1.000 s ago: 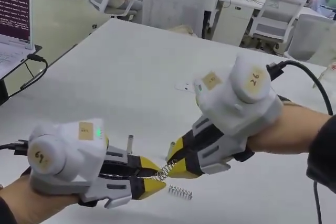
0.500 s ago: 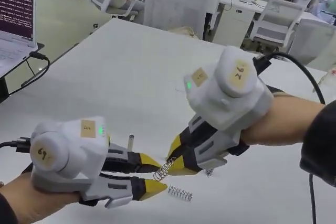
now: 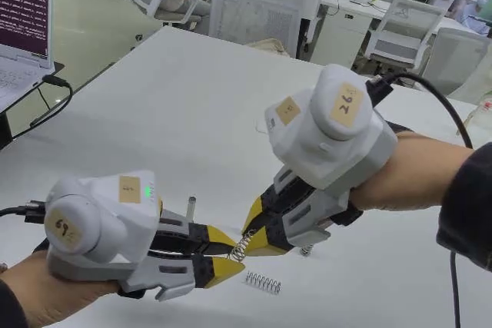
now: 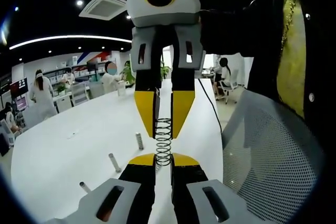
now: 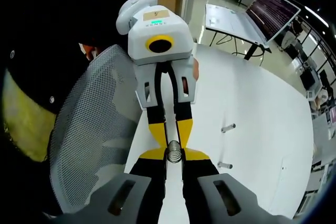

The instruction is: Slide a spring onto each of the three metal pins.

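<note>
A short steel spring hangs in the air between both grippers' tips. My left gripper is shut on one end, and my right gripper is shut on the other, tip to tip. In the left gripper view the spring runs from my own left gripper up into the right gripper. The right gripper view has the spring end-on in my right gripper. A bare metal pin stands on the white table. A loose spring lies below the tips. Three pins stand in a row.
An open laptop with a black cable sits off the table's left edge. Office chairs and people are beyond the far edge. A spring-like piece stands under the right gripper. The white table stretches ahead.
The right gripper has shifted a little left and tilted, still on the spring. The left gripper has barely moved.
</note>
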Motion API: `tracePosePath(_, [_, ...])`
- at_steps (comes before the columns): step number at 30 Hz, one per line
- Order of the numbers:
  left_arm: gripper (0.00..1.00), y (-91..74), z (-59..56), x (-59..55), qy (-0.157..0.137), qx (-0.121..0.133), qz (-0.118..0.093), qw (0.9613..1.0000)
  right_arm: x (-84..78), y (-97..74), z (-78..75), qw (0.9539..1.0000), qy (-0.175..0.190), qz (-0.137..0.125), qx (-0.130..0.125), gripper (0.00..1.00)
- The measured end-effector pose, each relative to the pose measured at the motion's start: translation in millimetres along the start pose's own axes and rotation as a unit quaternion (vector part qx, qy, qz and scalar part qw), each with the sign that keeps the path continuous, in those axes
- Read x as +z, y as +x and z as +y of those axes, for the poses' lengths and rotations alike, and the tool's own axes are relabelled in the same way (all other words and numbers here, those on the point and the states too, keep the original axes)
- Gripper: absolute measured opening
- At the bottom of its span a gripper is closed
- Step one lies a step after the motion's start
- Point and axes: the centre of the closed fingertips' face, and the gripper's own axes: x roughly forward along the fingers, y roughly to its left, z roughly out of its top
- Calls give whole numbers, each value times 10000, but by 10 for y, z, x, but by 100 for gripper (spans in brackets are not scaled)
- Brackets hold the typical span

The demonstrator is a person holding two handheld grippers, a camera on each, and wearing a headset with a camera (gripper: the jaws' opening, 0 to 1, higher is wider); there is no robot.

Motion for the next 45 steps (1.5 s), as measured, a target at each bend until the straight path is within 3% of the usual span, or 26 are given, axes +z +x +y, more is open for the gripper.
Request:
tracePosePath(18, [3,31,22,-7,-32,-2,23,10000,24,18,-28,10000,-50,64,20,7])
tracePosePath(22, [14,16,34,-24,-150,16,54,9999,-1,16,-58,9999,-51,112,-7,7])
tracePosePath(25, [14,-26,47,-20,-234,27,18,9997,-29,8,-74,9999,-29,133,-25,7])
tracePosePath(37, [23,-203,129,-149,-435,343,35,9985,-117,-17,-176,9998,84,183,-96,7])
tracePosePath(45, [38,-296,214,-245,-624,652,58,9959,-157,-52,-294,9995,146,210,-191,7])
